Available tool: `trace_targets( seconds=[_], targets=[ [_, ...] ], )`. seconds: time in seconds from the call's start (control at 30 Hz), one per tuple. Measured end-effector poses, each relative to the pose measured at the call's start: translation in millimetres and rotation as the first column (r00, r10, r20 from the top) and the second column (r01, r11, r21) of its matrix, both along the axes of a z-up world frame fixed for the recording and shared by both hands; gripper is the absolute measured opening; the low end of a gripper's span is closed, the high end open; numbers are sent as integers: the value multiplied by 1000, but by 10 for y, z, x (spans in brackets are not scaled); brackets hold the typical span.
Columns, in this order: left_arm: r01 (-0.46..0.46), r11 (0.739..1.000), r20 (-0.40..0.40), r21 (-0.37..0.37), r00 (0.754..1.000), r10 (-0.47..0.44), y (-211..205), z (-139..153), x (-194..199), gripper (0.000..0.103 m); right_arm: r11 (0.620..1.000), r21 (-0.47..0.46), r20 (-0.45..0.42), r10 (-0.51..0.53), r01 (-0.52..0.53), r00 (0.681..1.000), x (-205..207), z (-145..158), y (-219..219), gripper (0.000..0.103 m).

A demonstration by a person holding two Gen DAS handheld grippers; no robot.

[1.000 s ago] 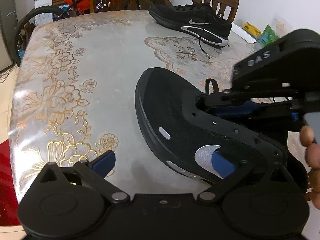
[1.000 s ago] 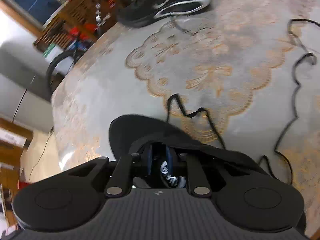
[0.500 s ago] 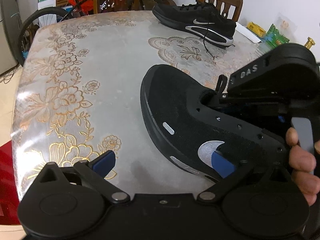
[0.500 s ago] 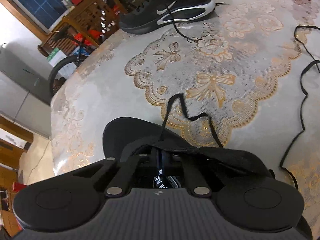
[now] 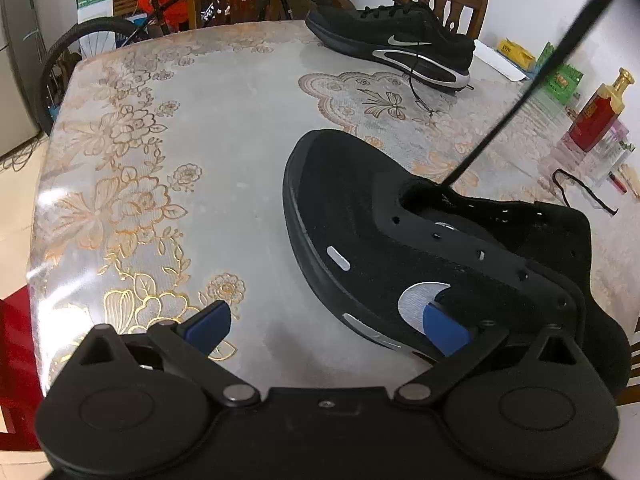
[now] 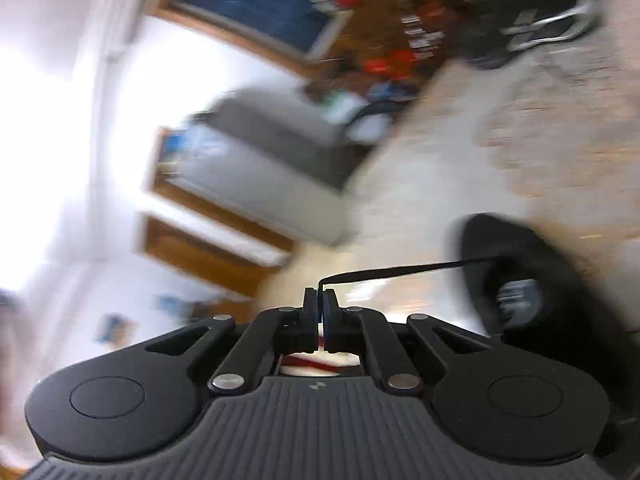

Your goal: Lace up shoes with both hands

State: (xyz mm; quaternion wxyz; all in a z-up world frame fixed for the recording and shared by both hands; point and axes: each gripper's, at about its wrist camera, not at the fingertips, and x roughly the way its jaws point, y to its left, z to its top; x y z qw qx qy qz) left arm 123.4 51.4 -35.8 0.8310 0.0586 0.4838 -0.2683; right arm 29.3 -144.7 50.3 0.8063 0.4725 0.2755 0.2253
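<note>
One black lace [image 5: 516,104] runs taut from the throat of the unlaced black shoe [image 5: 360,216] up to my right gripper [image 6: 319,300], whose jaws are pinched tight on its end. The shoe lies on the floral table [image 5: 208,128] just ahead of my left gripper [image 5: 324,324], jaws spread wide, right pad against the shoe's side. A second, laced shoe [image 5: 392,46] sits at the far edge, beyond both grippers.

The near shoe [image 5: 360,216] lies on the table [image 5: 224,128], the second shoe [image 5: 392,48] behind it.
</note>
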Motion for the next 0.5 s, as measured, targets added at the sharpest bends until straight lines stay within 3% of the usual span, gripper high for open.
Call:
trace_targets(
  seconds=[0.13, 0.27, 0.37, 0.5],
  targets=[
    [-3, 1000, 4, 8, 1000, 3, 1, 5, -4, 103, 987, 154, 126, 36, -55, 991, -8, 280, -3, 4],
    [-5, 1000, 7, 25, 1000, 5, -4, 2, -21, 103, 938, 328, 273, 14, -107, 962, -9, 589, -106, 4],
    [-10, 999, 7, 31, 1000, 10, -3, -2, -29, 103, 925, 337, 416, 23, -177, 909, -121, 953, -142, 7],
    [-19, 999, -2, 29, 1000, 19, 2, -5, -20, 103, 927, 280, 587, 41, -250, 808, -342, 1444, -181, 7]
  ],
)
